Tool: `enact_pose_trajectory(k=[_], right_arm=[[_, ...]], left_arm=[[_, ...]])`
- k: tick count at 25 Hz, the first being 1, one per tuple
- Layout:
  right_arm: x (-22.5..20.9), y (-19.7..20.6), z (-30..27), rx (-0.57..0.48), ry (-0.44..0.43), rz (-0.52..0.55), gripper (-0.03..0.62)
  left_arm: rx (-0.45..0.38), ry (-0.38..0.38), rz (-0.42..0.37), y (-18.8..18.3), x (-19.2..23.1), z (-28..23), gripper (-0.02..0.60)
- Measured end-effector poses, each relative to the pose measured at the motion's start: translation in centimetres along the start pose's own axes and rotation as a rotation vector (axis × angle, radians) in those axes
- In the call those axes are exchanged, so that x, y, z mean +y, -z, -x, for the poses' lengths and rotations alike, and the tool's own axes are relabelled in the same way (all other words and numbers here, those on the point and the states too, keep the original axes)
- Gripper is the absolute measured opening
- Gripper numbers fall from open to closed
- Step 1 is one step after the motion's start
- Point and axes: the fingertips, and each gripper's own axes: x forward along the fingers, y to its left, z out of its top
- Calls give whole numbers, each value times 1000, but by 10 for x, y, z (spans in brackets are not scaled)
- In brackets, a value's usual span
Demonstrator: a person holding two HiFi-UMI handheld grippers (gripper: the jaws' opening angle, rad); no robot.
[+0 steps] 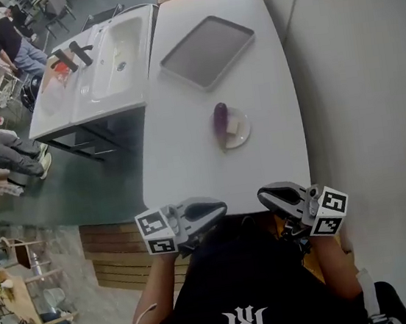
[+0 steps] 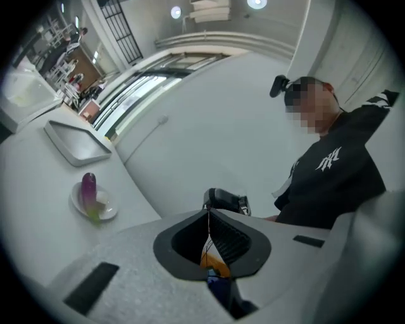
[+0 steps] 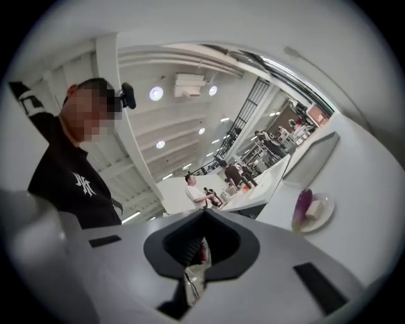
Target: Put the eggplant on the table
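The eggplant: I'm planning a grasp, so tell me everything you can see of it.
The eggplant is small, elongated and glossy purple, with a greenish stem end pointing toward the person. It lies flat on the left part of a small white plate, beside a pale block, on the white table. Nothing else touches it.

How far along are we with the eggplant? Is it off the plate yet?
Done: nothing yet. The eggplant lies on the plate beside a pale block. In hand: nothing; the left gripper and right gripper are shut and empty at the near edge of the table. Left: reach in, grasp the eggplant, set it on bare table.
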Motion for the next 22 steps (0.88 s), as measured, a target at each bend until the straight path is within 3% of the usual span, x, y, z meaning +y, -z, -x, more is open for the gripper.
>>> enact_pose_trajectory(k=[2, 5, 11, 14, 17, 22], right_arm=[[7, 4, 10, -1, -45, -24, 3], [16, 3, 20, -2, -116, -37, 3], [38, -22, 48, -193, -244, -196, 3], [46, -22, 68, -248, -267, -247, 3], [41, -17, 85, -273, -247, -280, 3], [43, -8, 105, -316, -227, -274, 3]], left_arm=[[34, -2, -21, 3, -13, -14, 8], [15, -15, -53, -5, -29, -22, 8], [-52, -40, -43, 2, -63, -18, 6], [-25, -55, -27, 19, -73, -26, 6], [26, -51, -74, 32, -84, -36, 6], [65, -115, -105, 54, -87, -33, 8]])
